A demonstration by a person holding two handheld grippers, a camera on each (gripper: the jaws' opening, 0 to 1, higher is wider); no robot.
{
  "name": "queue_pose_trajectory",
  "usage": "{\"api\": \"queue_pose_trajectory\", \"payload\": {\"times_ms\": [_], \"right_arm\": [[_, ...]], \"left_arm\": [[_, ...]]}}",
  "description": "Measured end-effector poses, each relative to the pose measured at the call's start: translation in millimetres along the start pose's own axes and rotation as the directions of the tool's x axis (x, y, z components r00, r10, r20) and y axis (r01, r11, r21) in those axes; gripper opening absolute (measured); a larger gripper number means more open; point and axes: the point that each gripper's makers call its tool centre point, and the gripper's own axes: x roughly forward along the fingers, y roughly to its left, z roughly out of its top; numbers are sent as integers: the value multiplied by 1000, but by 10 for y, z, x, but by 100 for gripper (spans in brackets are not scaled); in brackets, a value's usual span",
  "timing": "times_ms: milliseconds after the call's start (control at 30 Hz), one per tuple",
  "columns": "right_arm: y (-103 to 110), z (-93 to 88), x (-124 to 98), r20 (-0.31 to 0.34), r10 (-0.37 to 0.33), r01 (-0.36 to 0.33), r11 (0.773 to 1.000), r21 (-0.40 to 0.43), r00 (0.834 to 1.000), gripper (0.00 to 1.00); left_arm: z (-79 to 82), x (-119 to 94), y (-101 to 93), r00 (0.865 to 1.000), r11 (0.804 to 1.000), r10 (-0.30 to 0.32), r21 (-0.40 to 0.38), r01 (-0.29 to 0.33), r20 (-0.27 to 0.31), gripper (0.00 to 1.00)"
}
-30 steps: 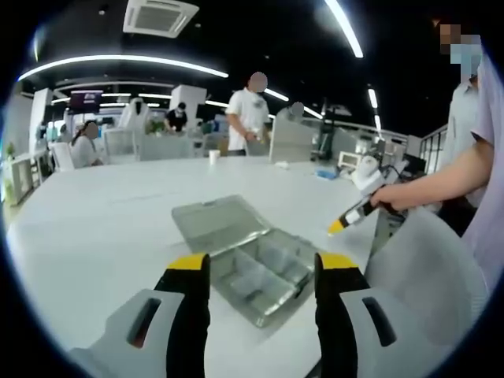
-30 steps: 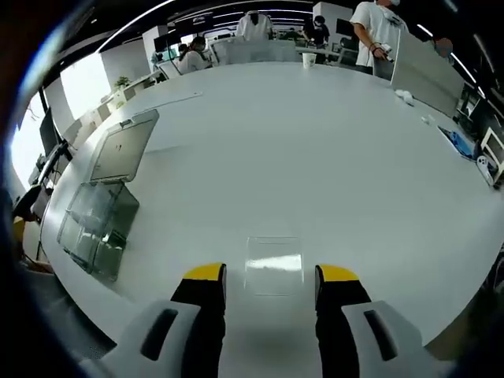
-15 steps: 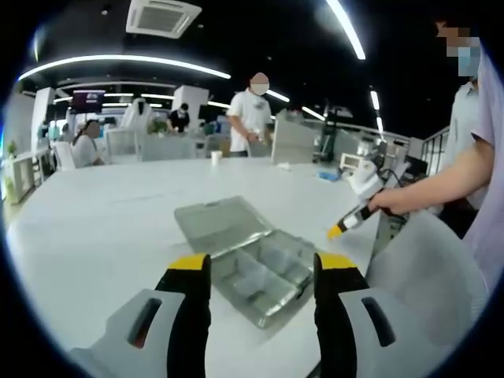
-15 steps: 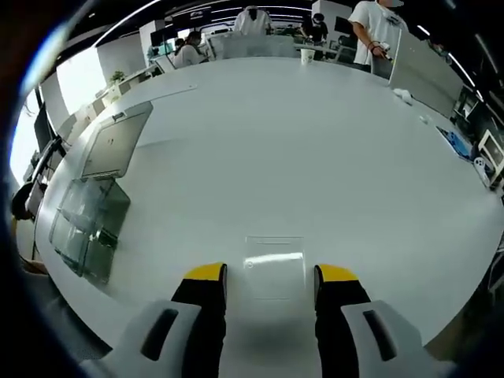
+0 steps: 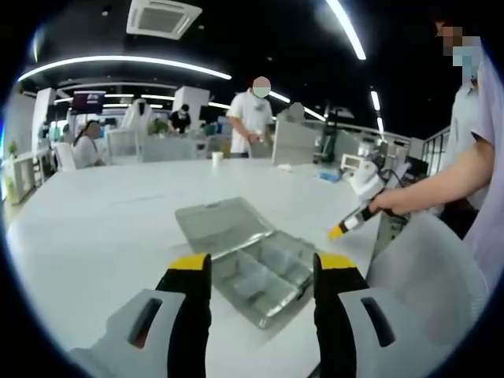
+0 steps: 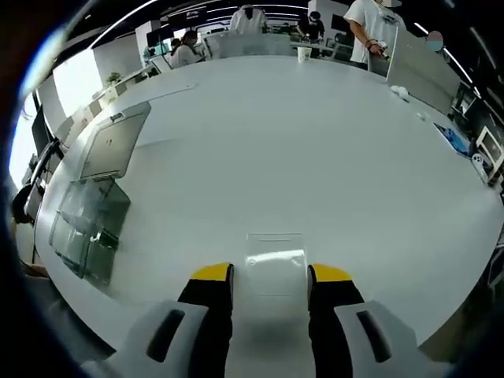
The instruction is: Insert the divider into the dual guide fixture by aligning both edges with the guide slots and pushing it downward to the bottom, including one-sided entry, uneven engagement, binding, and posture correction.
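Clear plastic, the divider (image 6: 275, 263) lies flat on the white table (image 6: 315, 150), its near part between the yellow-tipped jaws of the right gripper (image 6: 270, 274), which stand spread either side of it; whether they touch it I cannot tell. Beside the divider, well apart, sits the open transparent compartment box (image 6: 93, 209). Over that box (image 5: 244, 256) hovers the left gripper (image 5: 262, 264), jaws spread, grasping nothing.
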Motion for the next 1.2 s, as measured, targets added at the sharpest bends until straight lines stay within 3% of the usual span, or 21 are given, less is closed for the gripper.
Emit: {"api": "queue_pose_trajectory", "payload": {"times_ms": [67, 533, 1200], "right_arm": [[3, -7, -7, -4, 1, -1, 1000, -2, 1000, 28], [2, 3, -4, -41, -2, 2, 1000, -5, 999, 27], [21, 100, -71, 18, 4, -4, 1000, -10, 1000, 26]], "left_arm": [[-2, -3, 5, 1000, 1000, 2, 2, -2, -1, 50], [19, -13, 34, 1000, 1000, 14, -1, -14, 4, 49], [29, -10, 65, 1000, 1000, 21, -5, -21, 7, 50]]}}
